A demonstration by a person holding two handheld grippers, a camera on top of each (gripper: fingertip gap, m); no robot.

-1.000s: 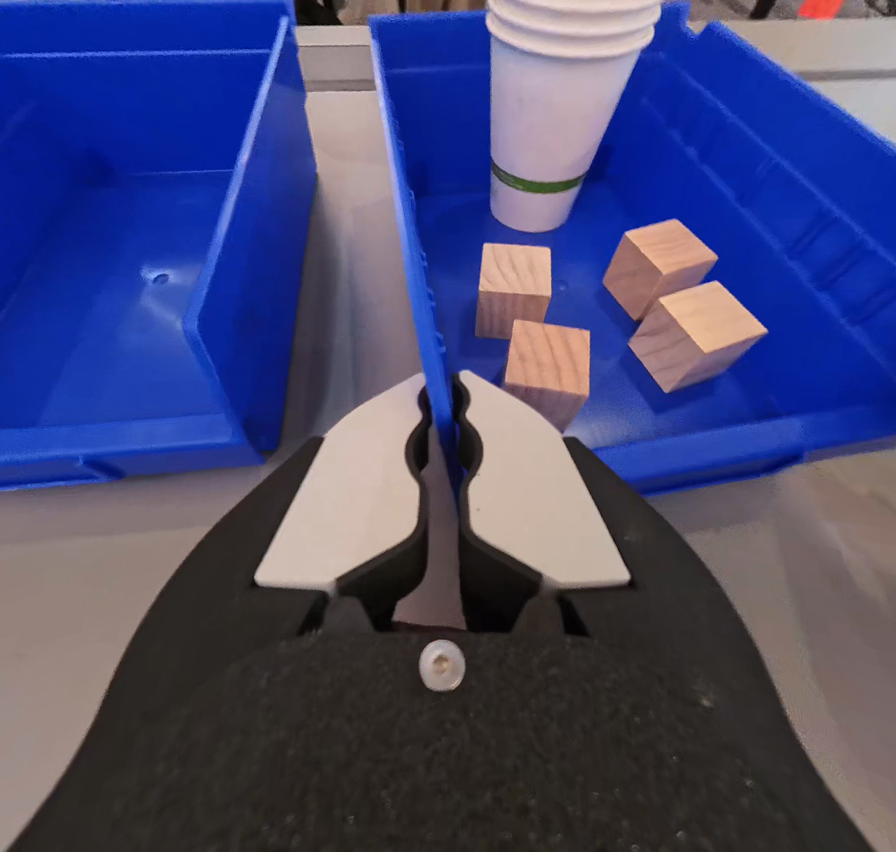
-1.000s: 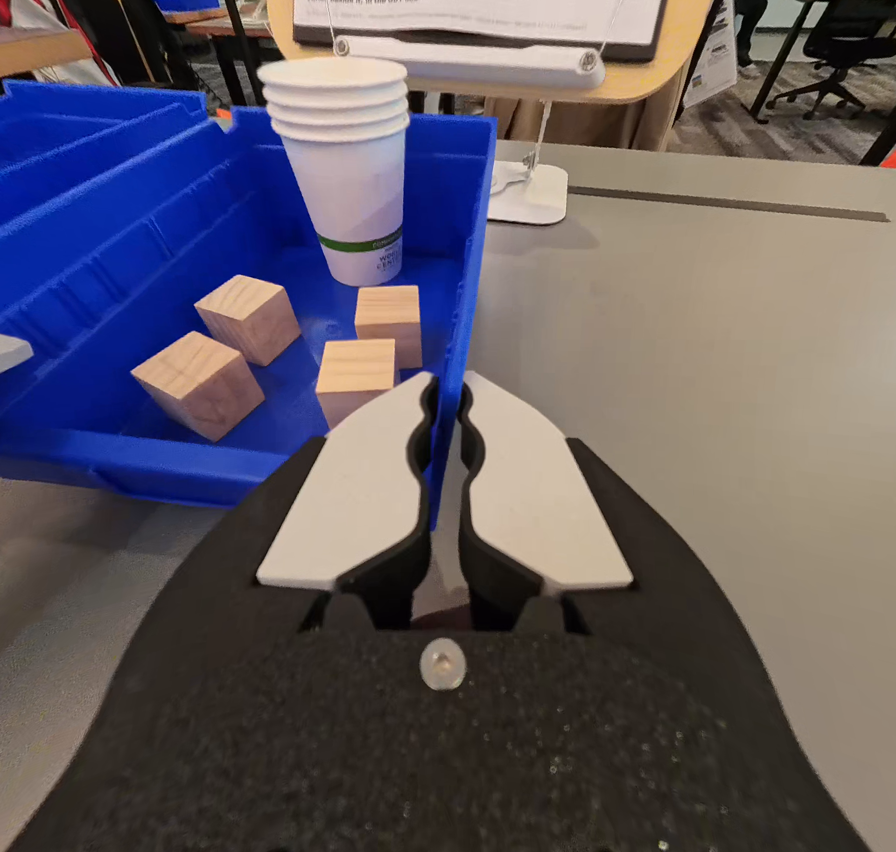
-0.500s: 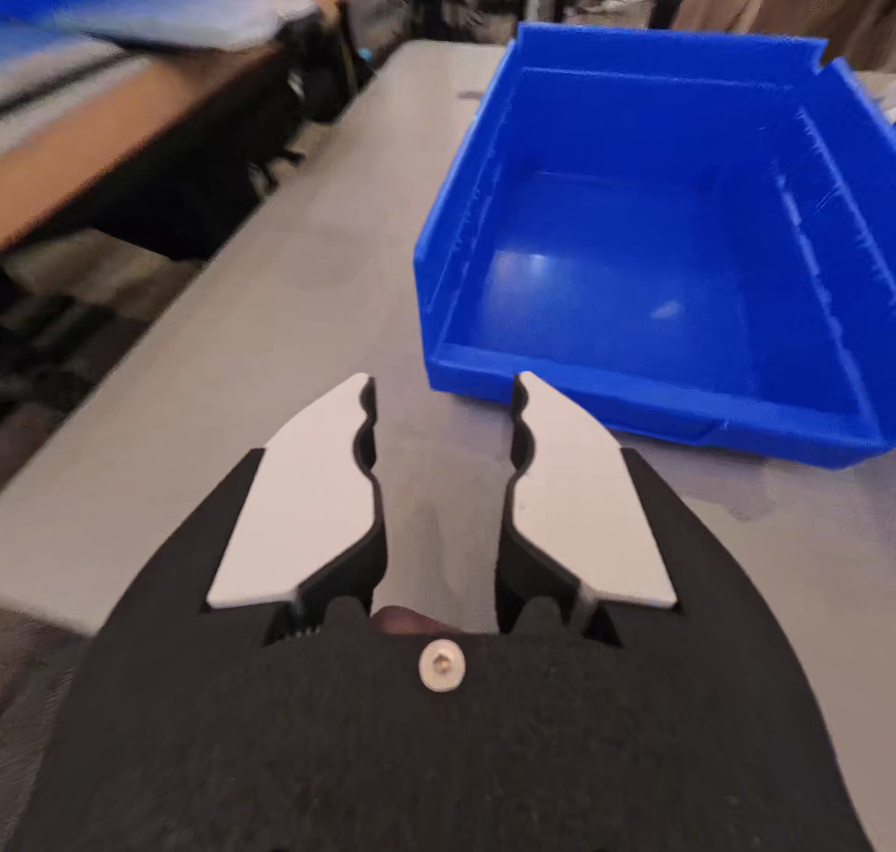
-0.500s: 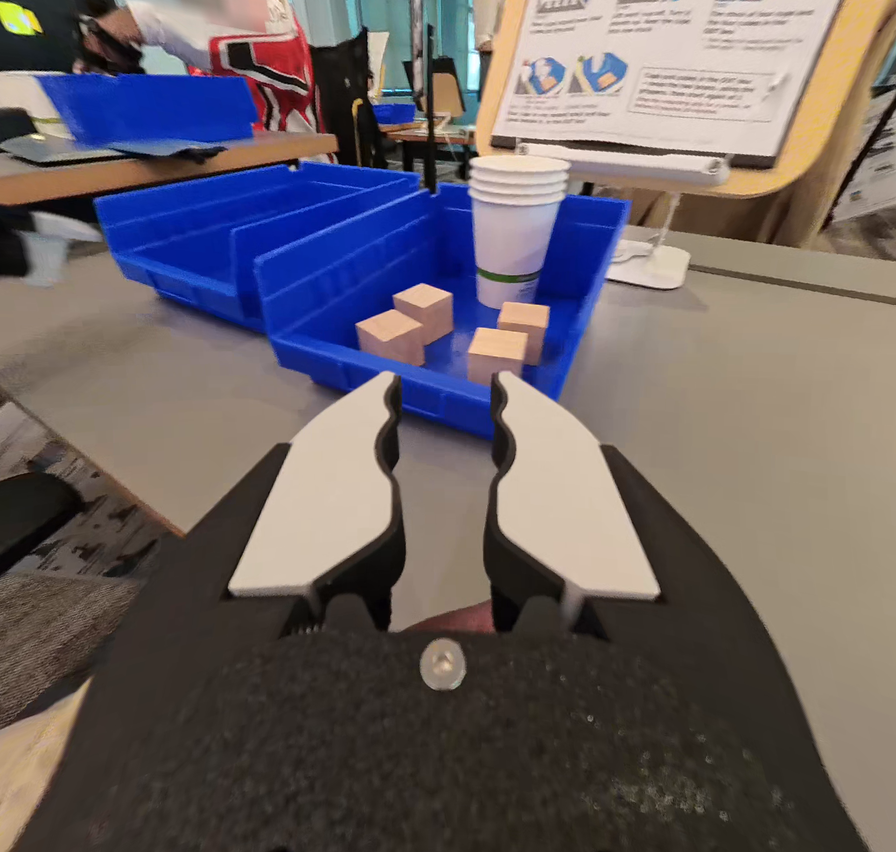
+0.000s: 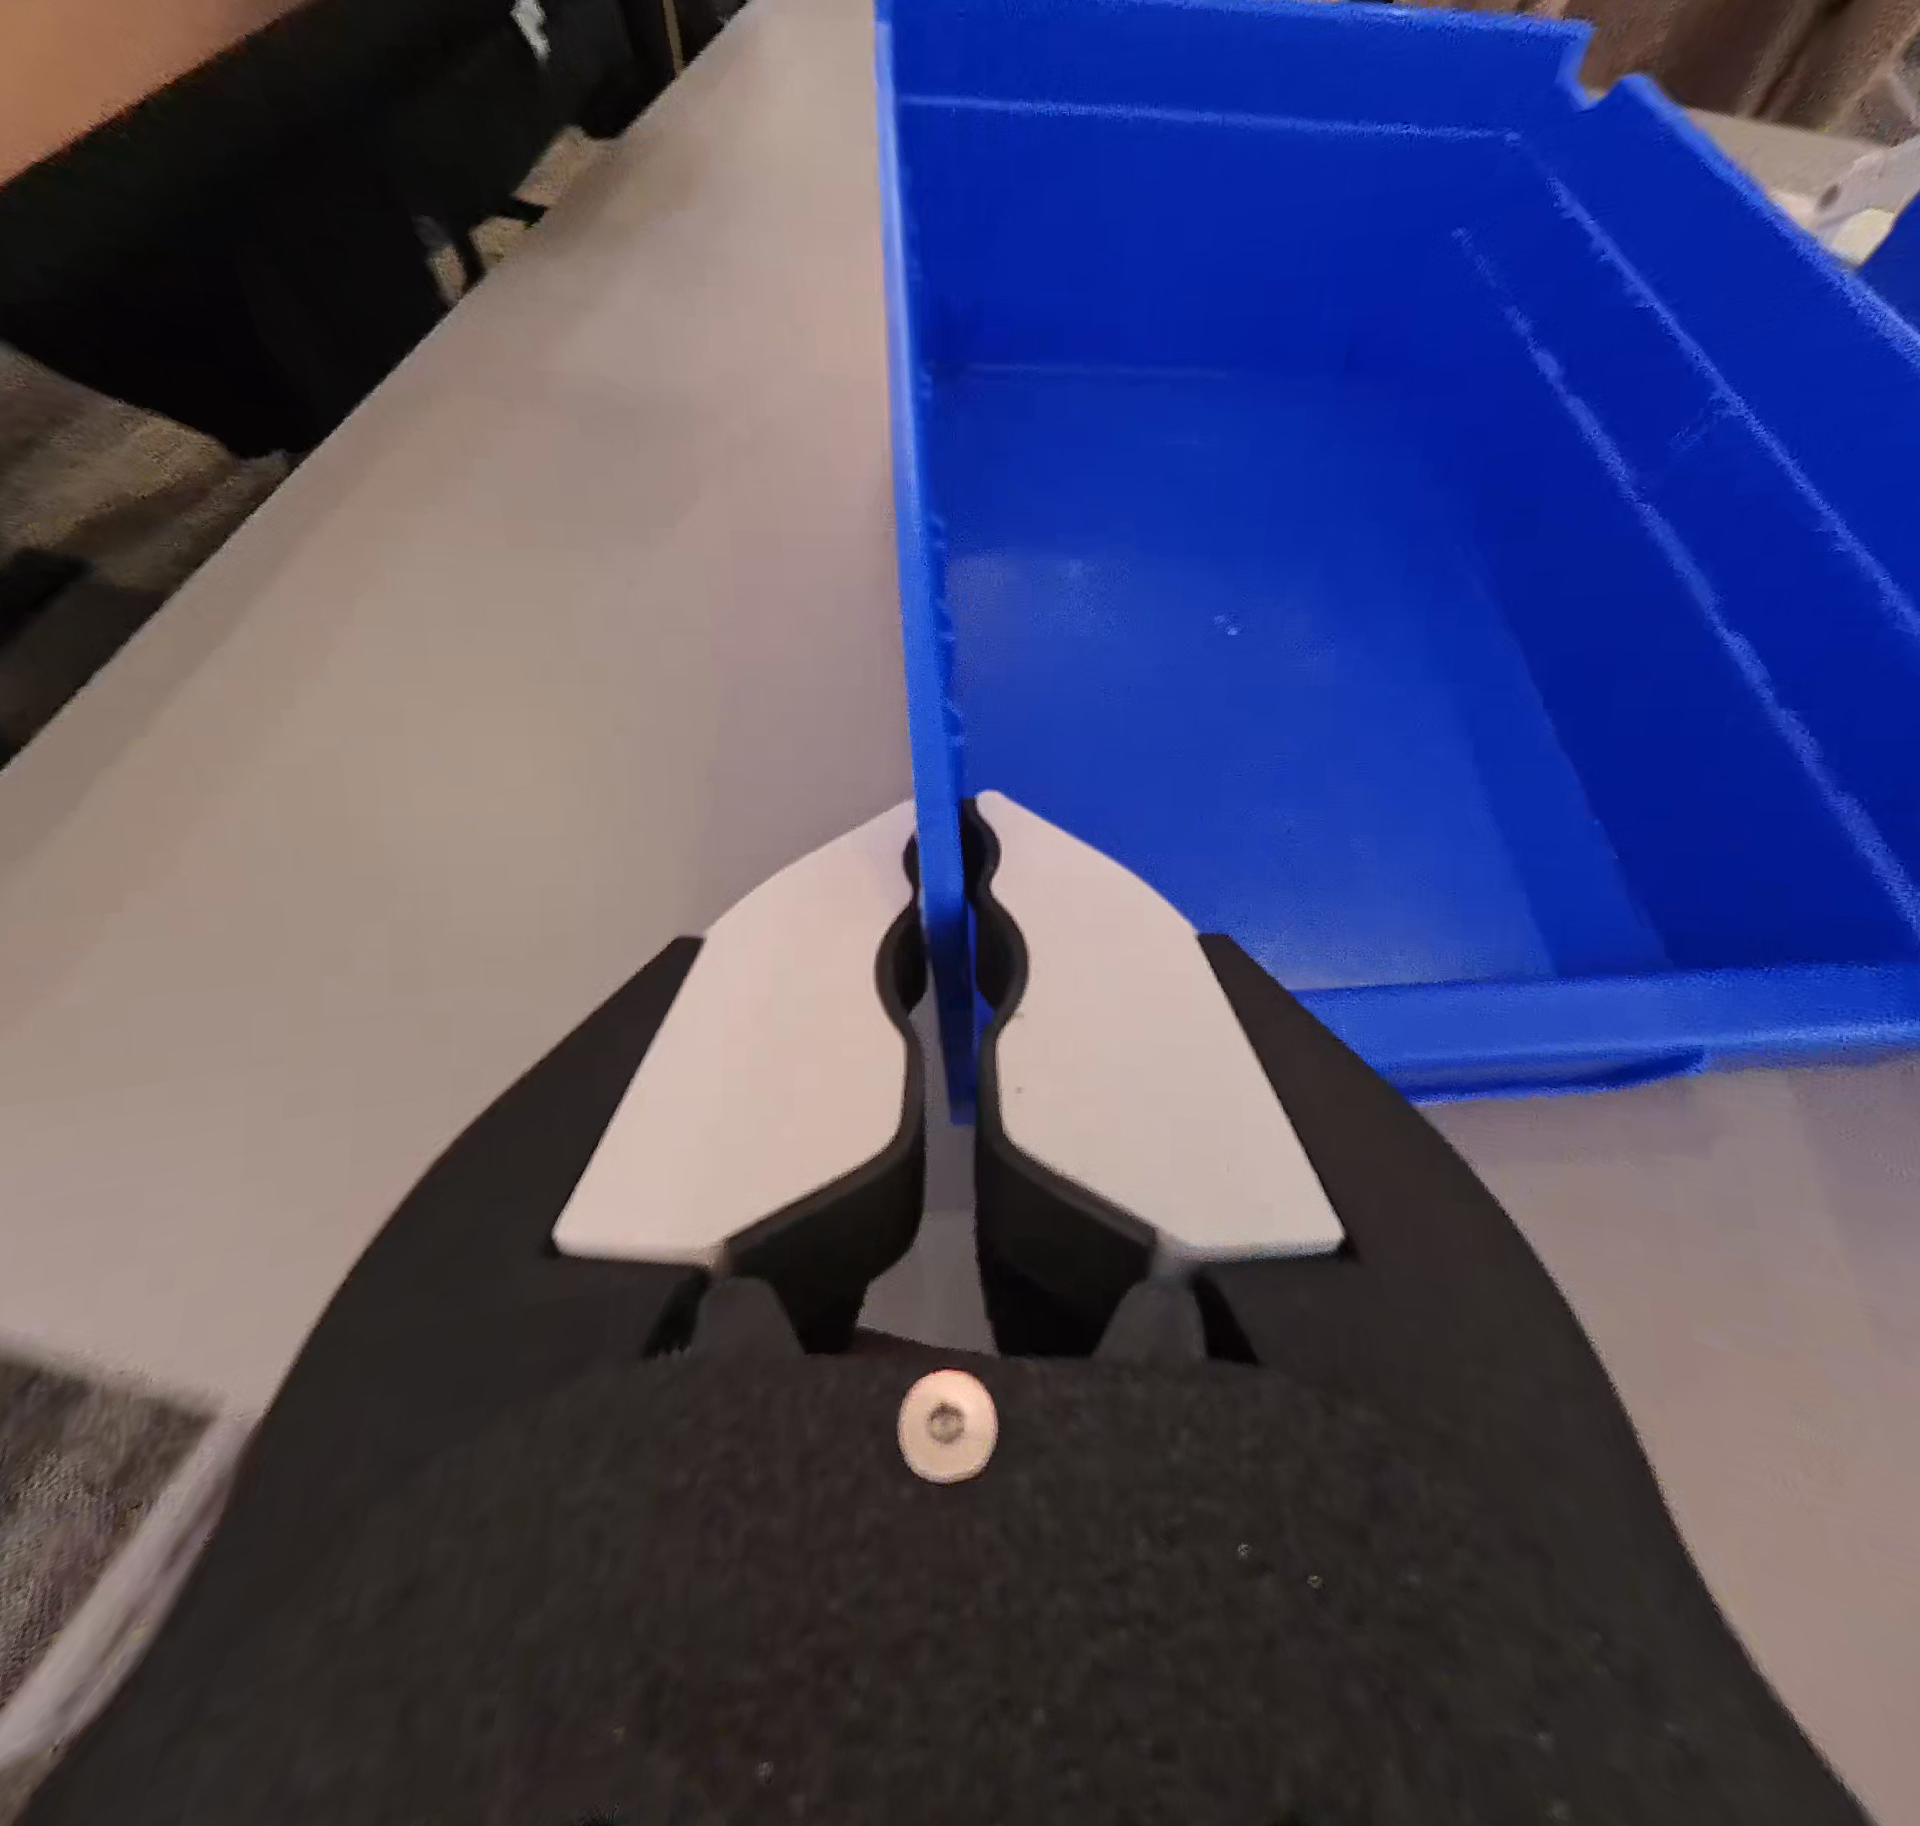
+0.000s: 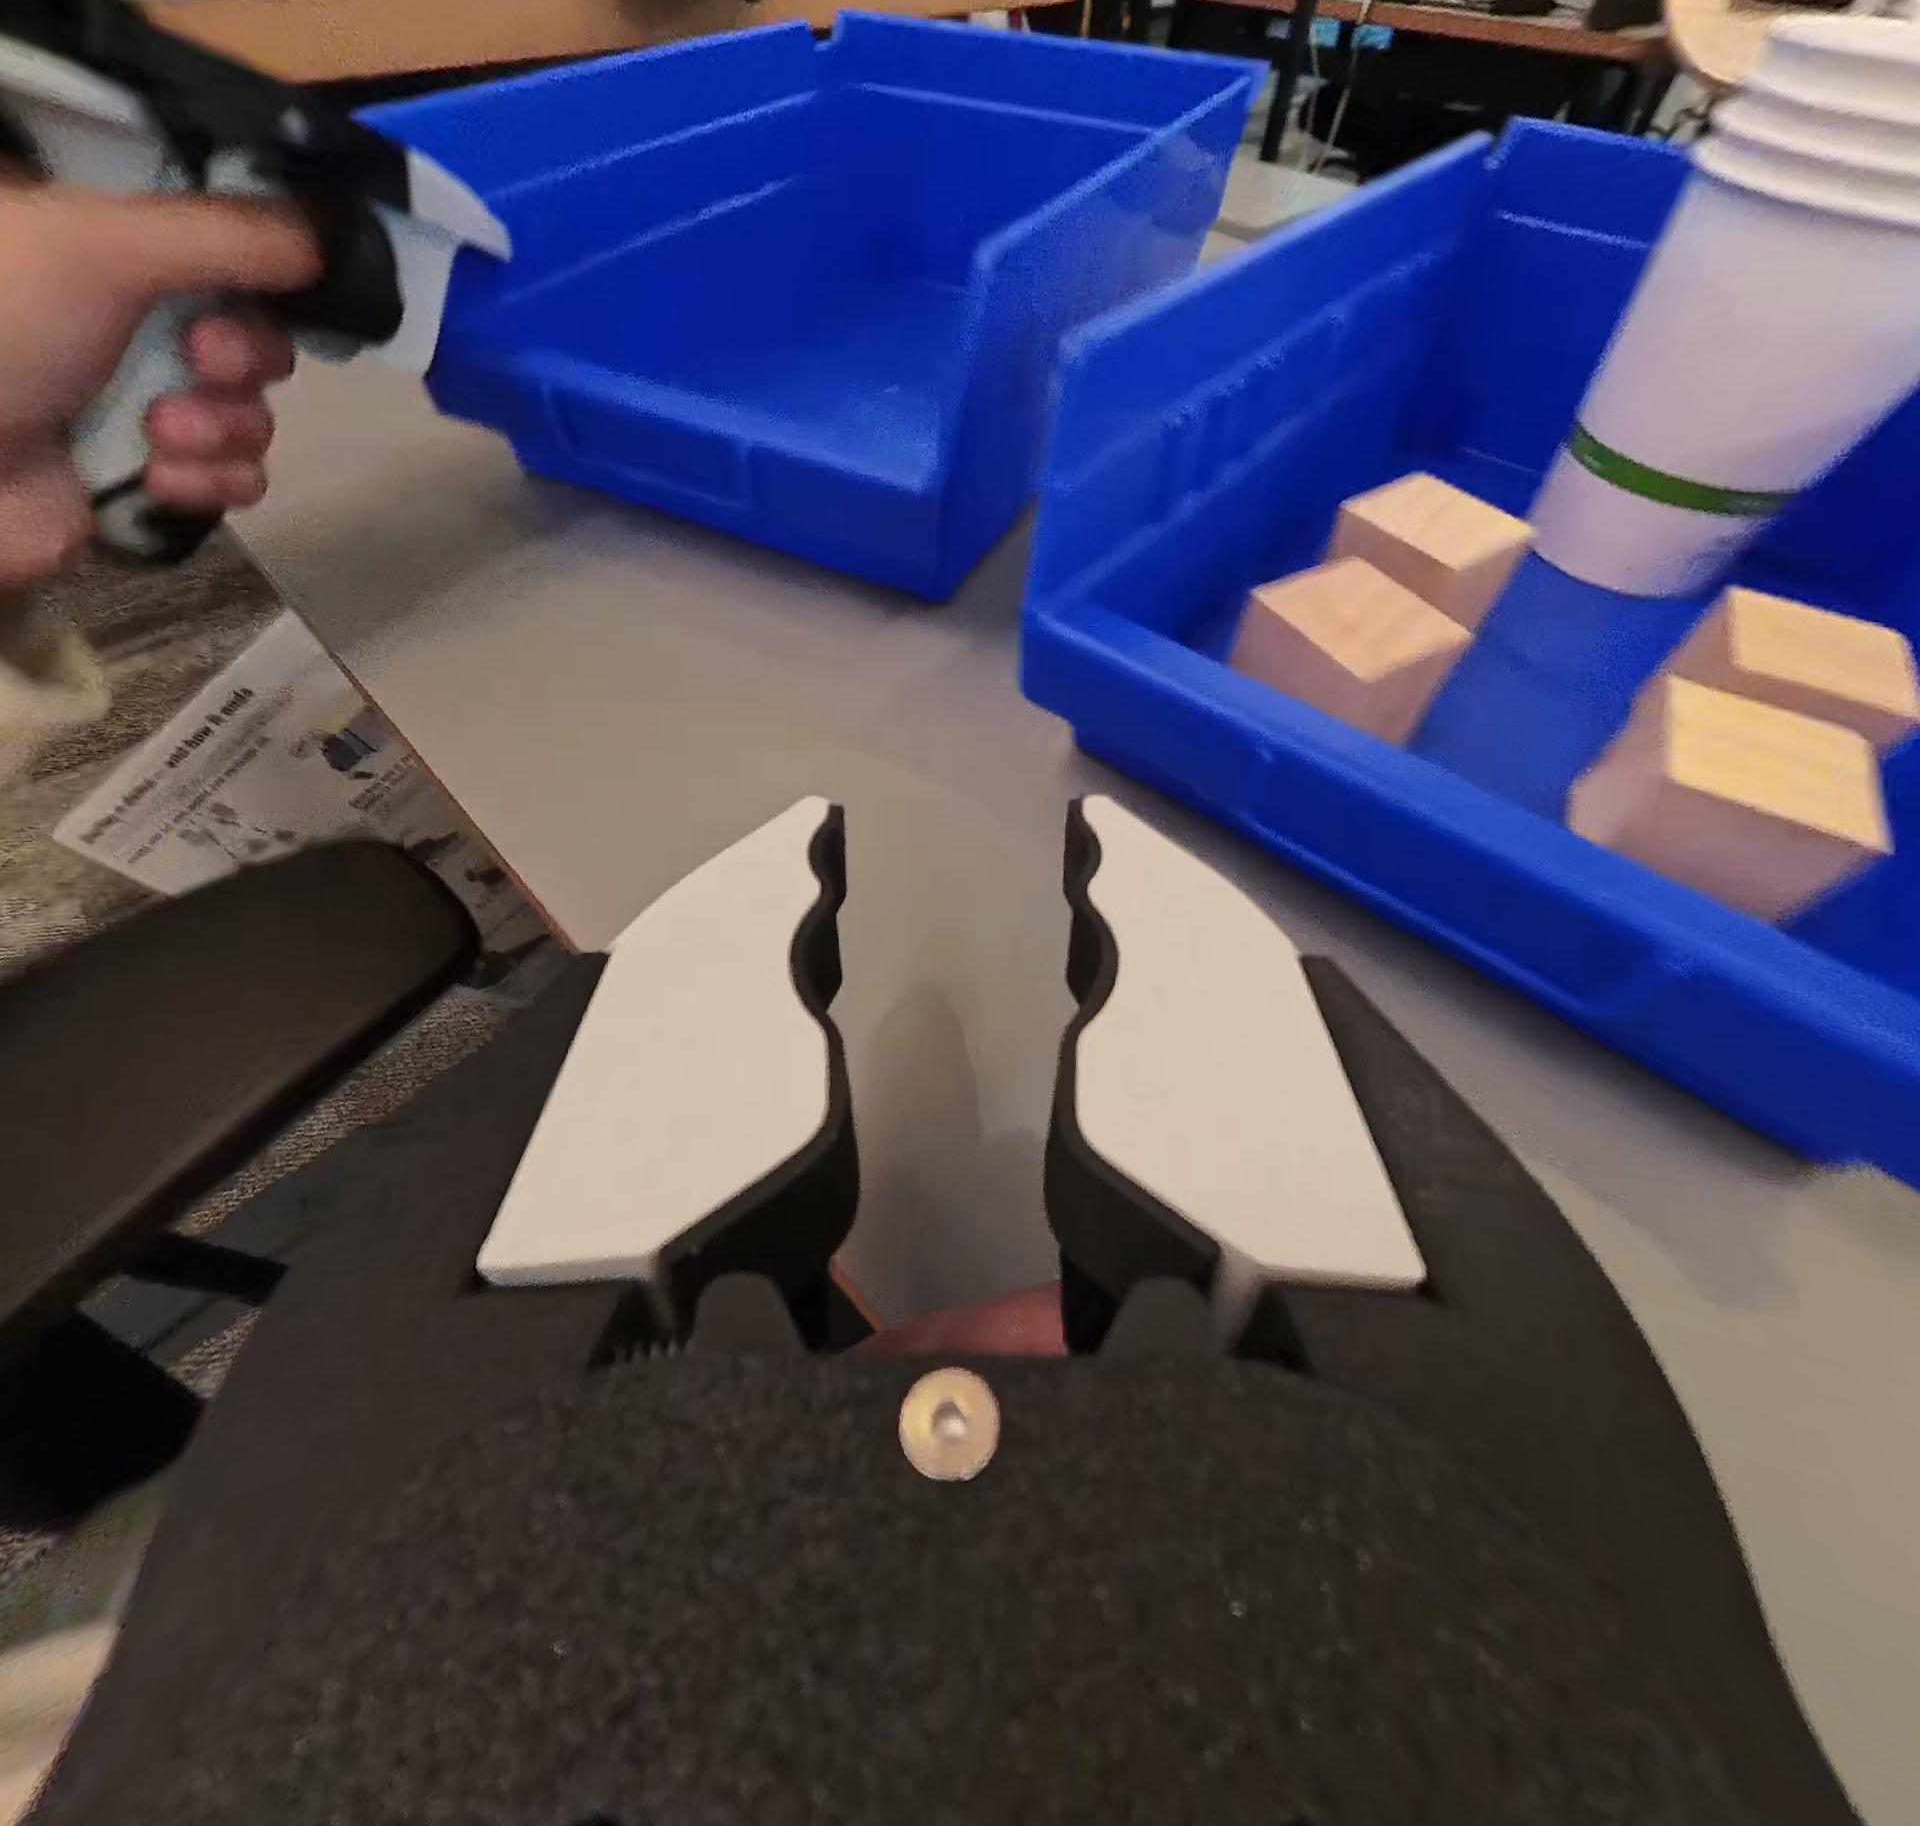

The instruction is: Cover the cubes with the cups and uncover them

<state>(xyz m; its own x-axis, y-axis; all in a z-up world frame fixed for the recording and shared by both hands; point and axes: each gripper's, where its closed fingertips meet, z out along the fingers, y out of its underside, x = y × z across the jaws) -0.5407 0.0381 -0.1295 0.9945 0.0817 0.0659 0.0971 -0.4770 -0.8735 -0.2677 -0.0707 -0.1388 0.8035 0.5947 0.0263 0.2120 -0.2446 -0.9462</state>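
My left gripper (image 5: 940, 812) is shut on the left wall of the empty blue bin (image 5: 925, 529), near its front corner; both pads press the wall. The right wrist view shows the left gripper (image 6: 447, 218), held by a hand, at that bin's (image 6: 790, 322) corner. My right gripper (image 6: 956, 820) is open and empty over the grey table (image 6: 675, 696). To its right stands a second blue bin (image 6: 1299, 810) holding a stack of white paper cups (image 6: 1745, 353) and several wooden cubes, among them one (image 6: 1351, 644) near the front wall and another (image 6: 1745, 789) at the right.
The table's left edge (image 5: 312, 446) drops off to carpet and dark furniture. A printed sheet (image 6: 239, 779) lies below the table's edge beside a dark chair (image 6: 208, 997). Other tables stand behind the bins.
Both grippers were shut on the cube bin's side walls, then let go and opened. My left moved to the empty bin and shut on its left wall. My right drew back, still open.
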